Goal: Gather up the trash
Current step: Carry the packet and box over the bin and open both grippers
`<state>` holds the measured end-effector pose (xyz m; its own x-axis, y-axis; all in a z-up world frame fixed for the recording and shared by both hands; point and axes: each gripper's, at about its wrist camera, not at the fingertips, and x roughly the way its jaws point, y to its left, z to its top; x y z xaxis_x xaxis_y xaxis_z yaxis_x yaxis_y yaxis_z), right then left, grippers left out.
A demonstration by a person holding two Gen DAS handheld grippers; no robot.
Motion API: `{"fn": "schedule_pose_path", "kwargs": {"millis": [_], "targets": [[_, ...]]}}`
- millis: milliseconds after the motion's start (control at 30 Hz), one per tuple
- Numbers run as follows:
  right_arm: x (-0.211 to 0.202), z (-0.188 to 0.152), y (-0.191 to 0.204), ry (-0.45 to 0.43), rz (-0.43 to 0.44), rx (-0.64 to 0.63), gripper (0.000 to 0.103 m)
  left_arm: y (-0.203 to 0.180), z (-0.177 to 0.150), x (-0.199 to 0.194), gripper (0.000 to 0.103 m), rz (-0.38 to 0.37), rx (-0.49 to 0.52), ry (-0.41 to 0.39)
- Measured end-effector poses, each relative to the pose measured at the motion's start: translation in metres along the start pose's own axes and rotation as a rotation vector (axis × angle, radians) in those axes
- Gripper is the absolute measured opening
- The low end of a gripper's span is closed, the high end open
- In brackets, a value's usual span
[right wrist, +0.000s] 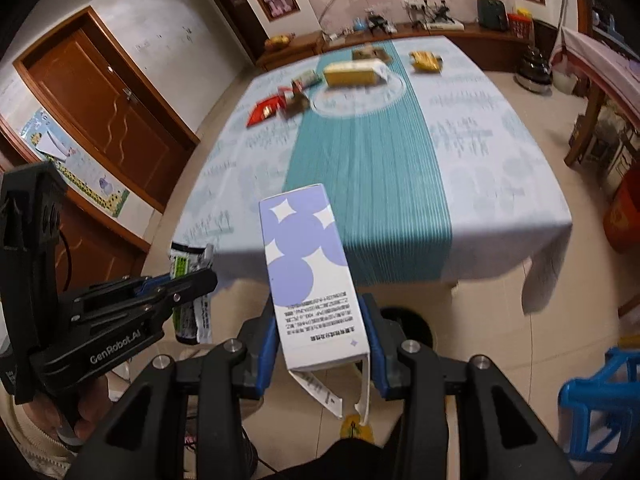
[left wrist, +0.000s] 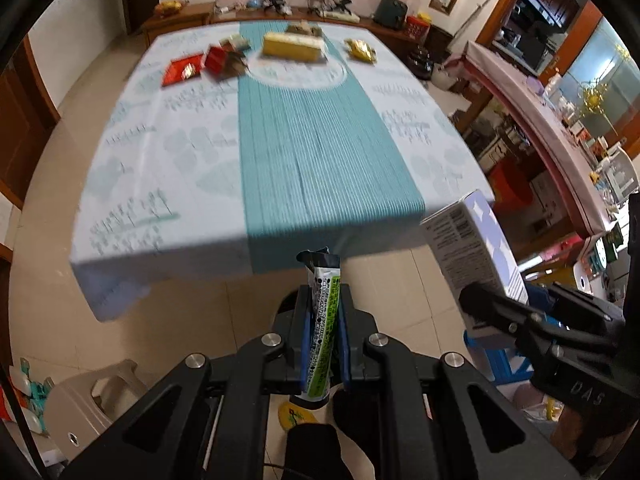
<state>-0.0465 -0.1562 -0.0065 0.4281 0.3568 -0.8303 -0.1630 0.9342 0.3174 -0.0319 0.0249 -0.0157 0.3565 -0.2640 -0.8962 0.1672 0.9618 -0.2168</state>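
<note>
A light, crushable purple carton (right wrist: 310,276) is clamped low by the right gripper (right wrist: 320,344), a limp wrapper (left wrist: 322,320) pinched mid-length by the left gripper (left wrist: 324,344).

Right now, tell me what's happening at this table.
A person is clearing trash with a gripper in each hand. The left gripper is shut on a crumpled green-and-silver snack wrapper. The right gripper clamps a white carton with purple circles. Both are held off the near edge of the table with the blue-and-teal cloth. Red packets, a yellow box and a yellow wrapper remain at its far end.
</note>
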Motion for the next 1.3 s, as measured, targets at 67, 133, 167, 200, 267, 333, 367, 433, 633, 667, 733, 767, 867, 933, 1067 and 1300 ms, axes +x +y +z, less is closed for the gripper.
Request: {"fn": "schedule_pose_path", "kwargs": {"millis": [67,133,167,200,267,333,367,433,633,667,733,767,867,933,1067,1300], "targets": [[0.006,-0.013,-0.008,0.028,0.001,0.023,0.038,-0.006,-0.009,0.014,0.009,0.005,-0.001,0.035],[0.015,-0.024,-0.019,0.060,0.004,0.054,0.038,-0.010,-0.019,0.030,0.009,0.011,-0.010,0.066],[0.020,-0.029,-0.025,0.072,0.005,0.067,0.038,-0.011,-0.022,0.038,0.010,0.012,-0.013,0.072],[0.028,-0.035,-0.032,0.088,0.006,0.083,0.038,-0.012,-0.027,0.048,0.010,0.014,-0.015,0.077],[0.047,-0.045,-0.046,0.122,0.008,0.108,0.038,-0.012,-0.036,0.073,0.010,0.015,-0.020,0.095],[0.077,-0.058,-0.065,0.163,0.008,0.145,0.038,-0.010,-0.046,0.108,0.010,0.019,-0.029,0.126],[0.090,-0.065,-0.072,0.181,0.003,0.160,0.038,-0.010,-0.051,0.126,0.010,0.021,-0.037,0.142],[0.120,-0.079,-0.088,0.214,-0.005,0.195,0.038,-0.008,-0.060,0.162,0.010,0.030,-0.060,0.169],[0.206,-0.119,-0.129,0.279,-0.021,0.260,0.038,-0.003,-0.084,0.250,0.011,0.065,-0.085,0.190],[0.220,-0.125,-0.136,0.288,-0.025,0.269,0.039,-0.002,-0.088,0.264,0.011,0.069,-0.089,0.196],[0.247,-0.135,-0.148,0.303,-0.033,0.283,0.039,0.001,-0.094,0.284,0.017,0.074,-0.094,0.199],[0.257,-0.138,-0.152,0.308,-0.034,0.289,0.039,0.002,-0.098,0.293,0.021,0.080,-0.096,0.198],[0.290,-0.144,-0.166,0.313,-0.040,0.303,0.040,0.007,-0.102,0.315,0.036,0.101,-0.100,0.190],[0.305,-0.144,-0.172,0.318,-0.029,0.313,0.041,0.012,-0.104,0.327,0.054,0.108,-0.102,0.197],[0.333,-0.145,-0.181,0.337,-0.026,0.345,0.044,0.023,-0.105,0.340,0.074,0.132,-0.120,0.190],[0.340,-0.147,-0.180,0.315,-0.046,0.352,0.070,0.035,-0.106,0.330,0.087,0.183,-0.107,0.171]]}}
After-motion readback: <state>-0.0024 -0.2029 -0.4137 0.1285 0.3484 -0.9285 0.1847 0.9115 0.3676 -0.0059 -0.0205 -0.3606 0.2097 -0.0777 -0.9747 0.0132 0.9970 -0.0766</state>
